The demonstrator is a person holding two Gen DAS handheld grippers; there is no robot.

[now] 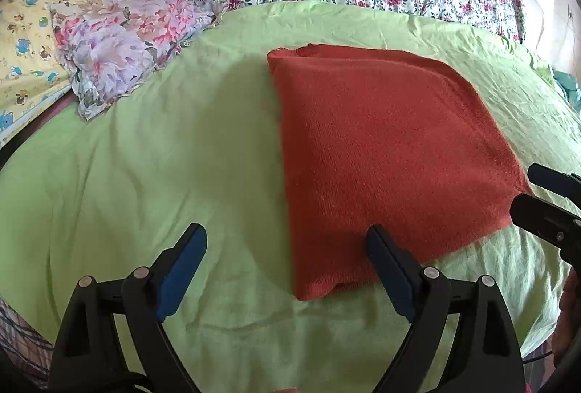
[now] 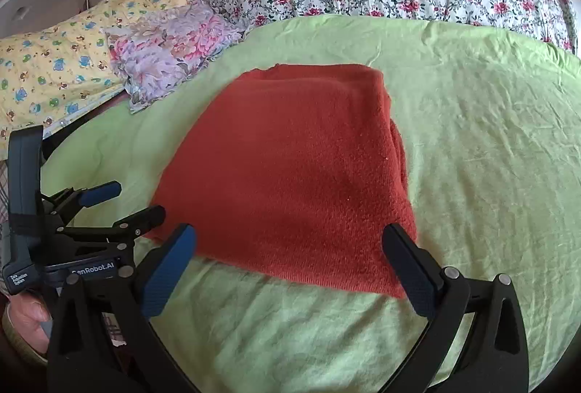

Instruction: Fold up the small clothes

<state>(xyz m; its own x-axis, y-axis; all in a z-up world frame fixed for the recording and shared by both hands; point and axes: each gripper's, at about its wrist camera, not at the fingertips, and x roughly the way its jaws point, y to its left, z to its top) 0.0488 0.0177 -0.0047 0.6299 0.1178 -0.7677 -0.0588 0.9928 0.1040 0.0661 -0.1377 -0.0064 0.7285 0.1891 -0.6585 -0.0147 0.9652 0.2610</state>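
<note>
While the red knit garment [image 1: 381, 153] lies folded flat on the green bed sheet [image 1: 145, 157], left gripper [image 1: 287, 269] and right gripper [image 2: 290, 269] hover spread wide and empty, likely ready for another fold.

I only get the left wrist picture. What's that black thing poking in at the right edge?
Observer: That is the right gripper. Its own view shows its jaws wide open by the near edge of the red cloth, holding nothing.
Operator: Is that cloth folded, or just one sheet?
Observer: Folded. The right view shows layers stacked along its right side.
Operator: And who is carrying the camera I'm looking through?
Observer: A hand holds the handle of the left gripper, at the lower left of the right view.
</note>
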